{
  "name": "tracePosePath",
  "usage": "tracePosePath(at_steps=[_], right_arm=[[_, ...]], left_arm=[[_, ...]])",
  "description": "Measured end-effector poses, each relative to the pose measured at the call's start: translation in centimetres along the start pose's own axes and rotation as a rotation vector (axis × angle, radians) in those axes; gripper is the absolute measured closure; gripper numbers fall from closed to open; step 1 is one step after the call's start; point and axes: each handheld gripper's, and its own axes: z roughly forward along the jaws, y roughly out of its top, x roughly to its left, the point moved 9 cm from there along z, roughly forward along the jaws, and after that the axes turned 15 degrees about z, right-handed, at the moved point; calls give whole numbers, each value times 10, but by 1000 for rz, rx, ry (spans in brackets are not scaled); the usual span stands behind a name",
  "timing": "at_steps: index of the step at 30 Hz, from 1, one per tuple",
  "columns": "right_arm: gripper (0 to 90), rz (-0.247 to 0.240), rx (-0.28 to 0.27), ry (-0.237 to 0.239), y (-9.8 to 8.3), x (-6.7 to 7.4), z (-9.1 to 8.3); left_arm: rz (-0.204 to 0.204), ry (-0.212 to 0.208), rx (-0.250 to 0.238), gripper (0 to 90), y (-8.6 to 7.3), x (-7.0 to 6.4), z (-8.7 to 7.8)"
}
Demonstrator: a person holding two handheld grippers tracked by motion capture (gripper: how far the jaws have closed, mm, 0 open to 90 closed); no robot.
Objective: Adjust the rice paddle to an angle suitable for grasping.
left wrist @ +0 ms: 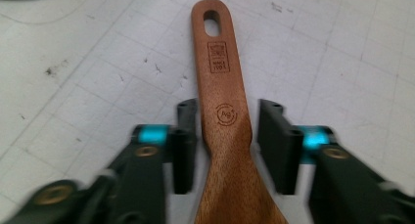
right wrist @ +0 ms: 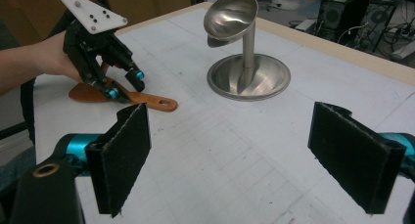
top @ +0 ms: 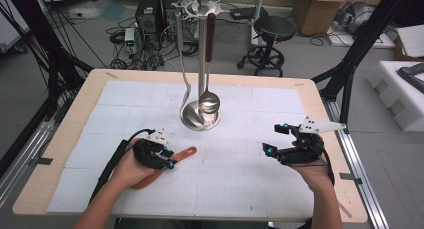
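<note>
Spatula lies flat on the table, its neck between my left gripper's parted jaws. I close squarely on the neck before lifting; my right gripper gapes empty nearby.

Both grippers, the left gripper and the right gripper, are showing black frames with turquoise joints and brass screws. A grey three-cornered plate is sitting on top, and a black cable is trailing behind.
</note>
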Motion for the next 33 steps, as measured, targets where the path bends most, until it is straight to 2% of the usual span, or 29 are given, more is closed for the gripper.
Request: tracePosePath(at_steps=[2,4,5,6,7,8,9,12,13,14,19,20,23,30,33], right_arm=[[152,2,0,0,0,0,0],[152,-1,0,0,0,0,0],[152,2,0,-1,0,0,0],[152,2,0,-1,0,0,0],[152,4,2,1,0,0,0],[152,2,3,-1,0,0,0],[152,2,3,-1,0,0,0],[152,0,4,0,-1,0,1],[152,0,5,0,-1,0,1],[152,-1,5,0,-1,0,1],[152,2,8,1,-2,0,2],[152,1,12,1,-2,-1,3],[152,1,11,2,-2,0,3],[152,4,14,2,-3,1,3],[152,1,9,1,-3,1,1]], left_arm=[[5,-4,-8,512,1,0,-2],[-4,4,-42,502,5,1,-8],[-16,24,-88,460,11,4,-19],[-16,24,-88,443,11,4,-19],[-23,33,-114,443,14,6,-25],[-30,64,-164,386,21,9,-37],[-30,64,-164,370,21,9,-37],[-32,93,-229,354,31,11,-55],[-24,104,-239,325,34,12,-60],[-4,115,-250,251,39,10,-69],[26,132,-285,188,48,7,-82],[47,147,-291,168,51,7,-87],[50,149,-309,157,53,7,-92],[46,184,-333,116,53,12,-103],[49,177,-359,83,56,12,-105]])
